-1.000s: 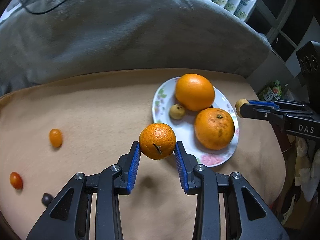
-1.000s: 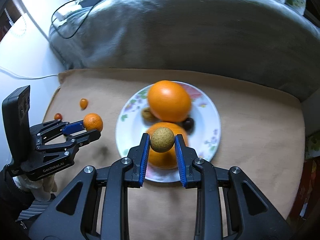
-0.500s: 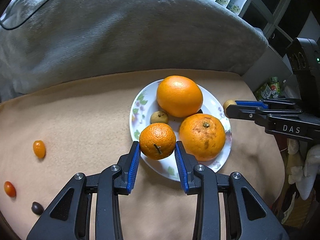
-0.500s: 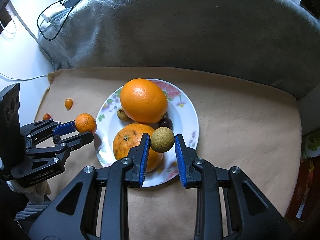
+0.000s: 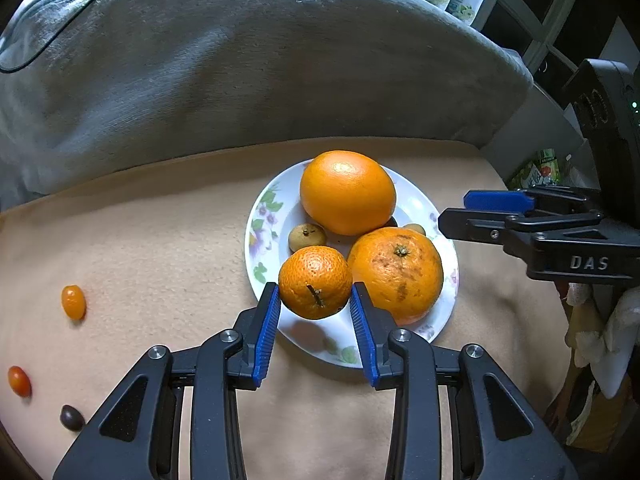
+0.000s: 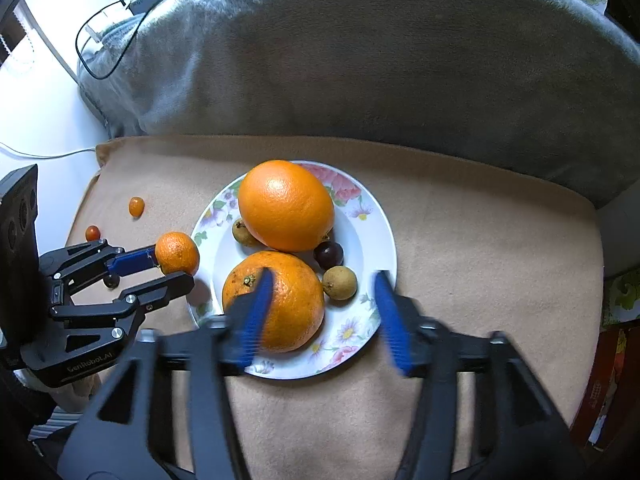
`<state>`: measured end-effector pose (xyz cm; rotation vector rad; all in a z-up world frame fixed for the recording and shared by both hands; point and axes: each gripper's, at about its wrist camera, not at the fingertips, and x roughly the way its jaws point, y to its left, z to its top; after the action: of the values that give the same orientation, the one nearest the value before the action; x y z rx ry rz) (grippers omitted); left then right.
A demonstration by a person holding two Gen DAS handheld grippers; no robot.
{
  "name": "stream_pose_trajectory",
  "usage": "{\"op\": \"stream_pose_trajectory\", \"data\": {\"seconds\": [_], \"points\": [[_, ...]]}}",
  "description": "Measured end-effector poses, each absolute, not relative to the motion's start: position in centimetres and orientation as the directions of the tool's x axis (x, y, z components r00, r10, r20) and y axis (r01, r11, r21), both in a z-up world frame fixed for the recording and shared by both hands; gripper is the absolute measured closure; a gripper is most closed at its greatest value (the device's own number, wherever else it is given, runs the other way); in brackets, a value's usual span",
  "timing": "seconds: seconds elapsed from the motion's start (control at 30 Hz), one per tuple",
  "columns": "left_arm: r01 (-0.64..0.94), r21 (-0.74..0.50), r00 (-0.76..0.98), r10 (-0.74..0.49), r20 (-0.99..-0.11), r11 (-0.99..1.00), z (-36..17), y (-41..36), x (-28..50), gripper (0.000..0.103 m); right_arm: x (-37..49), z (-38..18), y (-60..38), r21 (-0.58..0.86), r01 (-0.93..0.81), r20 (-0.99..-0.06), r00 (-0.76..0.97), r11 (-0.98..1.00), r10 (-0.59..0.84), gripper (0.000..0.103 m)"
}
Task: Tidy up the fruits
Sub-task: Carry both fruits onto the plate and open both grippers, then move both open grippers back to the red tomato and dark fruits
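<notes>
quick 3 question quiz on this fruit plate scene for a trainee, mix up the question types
1. True or false: the left hand-held gripper is shut on the mandarin.
2. Multiple choice: the small brown fruit below the right hand-held gripper, whose jaws are opening, lies
A. between the pads, gripped
B. on the plate, free of the pads
C. on the tan cloth
3. Fill in: counting the two big oranges and the small ones, the right wrist view shows ___ fruits lying on the plate.

Key: 1 true; 2 B; 3 five
</notes>
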<state>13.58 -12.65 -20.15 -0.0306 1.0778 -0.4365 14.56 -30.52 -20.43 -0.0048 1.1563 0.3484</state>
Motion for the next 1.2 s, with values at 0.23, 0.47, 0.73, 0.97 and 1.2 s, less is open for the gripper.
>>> {"op": "stream_pose_trajectory", "data": {"seconds": [0.23, 0.47, 0.73, 0.97, 1.2], "points": [[0.328, -0.224, 0.426, -0.355, -0.833, 0.918, -19.4, -12.4, 13.0, 0.038, 14.3, -20.0, -30.4, 0.173, -0.273, -0.895, 0.357, 0.946, 0.267, 0.033], [0.314, -0.2, 0.441, -0.329, -0.835, 0.928, -18.9, -11.4, 12.5, 0.033, 13.8, -19.4, -30.0, 0.161, -0.265, -0.894, 0.37, 0.951, 0.254, 0.031], [0.286, -0.195, 0.453, -0.312, -0.835, 0.938, -18.5, -9.5, 11.4, 0.032, 13.0, -18.6, -28.8, 0.151, -0.265, -0.881, 0.401, 0.952, 0.251, 0.031], [0.248, -0.212, 0.464, -0.308, -0.831, 0.945, -18.0, -7.1, 10.4, 0.032, 12.1, -17.9, -26.9, 0.134, -0.299, -0.863, 0.433, 0.945, 0.259, 0.031], [0.182, -0.21, 0.474, -0.273, -0.837, 0.961, -18.5, -3.8, 9.7, 0.032, 11.9, -17.9, -24.6, 0.139, -0.331, -0.857, 0.432, 0.933, 0.281, 0.031]]}}
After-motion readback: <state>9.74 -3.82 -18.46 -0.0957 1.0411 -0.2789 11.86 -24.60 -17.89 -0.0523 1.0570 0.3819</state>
